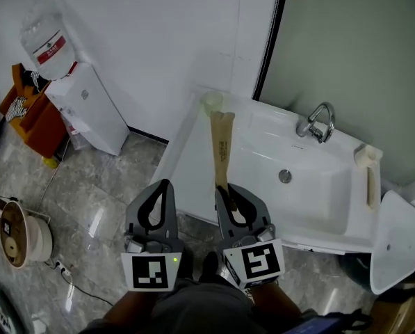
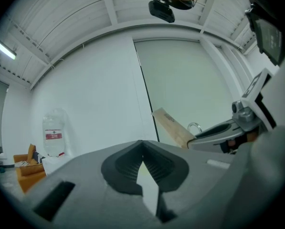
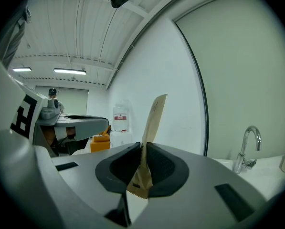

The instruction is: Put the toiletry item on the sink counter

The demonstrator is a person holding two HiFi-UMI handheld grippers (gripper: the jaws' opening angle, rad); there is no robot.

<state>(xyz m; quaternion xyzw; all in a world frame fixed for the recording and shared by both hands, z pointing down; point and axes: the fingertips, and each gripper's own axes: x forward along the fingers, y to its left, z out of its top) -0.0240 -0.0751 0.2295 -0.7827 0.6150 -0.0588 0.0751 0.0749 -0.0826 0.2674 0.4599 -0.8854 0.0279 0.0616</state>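
A long tan paper packet (image 1: 221, 148) is the toiletry item. My right gripper (image 1: 226, 189) is shut on its lower end, just off the front left edge of the white sink counter (image 1: 193, 158), and the packet stretches out over that counter. In the right gripper view the packet (image 3: 152, 120) stands up from between the closed jaws of the right gripper (image 3: 143, 148). My left gripper (image 1: 165, 184) is beside it on the left, over the floor, shut with nothing in it. In the left gripper view, the left gripper (image 2: 142, 144) has its tips touching, and the packet (image 2: 173, 128) shows to the right.
The basin has a chrome faucet (image 1: 318, 122) and a drain (image 1: 285, 176). A pale cup (image 1: 212, 101) stands at the counter's back left corner, and a beige item (image 1: 369, 174) lies on its right side. A water dispenser (image 1: 89, 106) with bottle (image 1: 49, 40) stands to the left.
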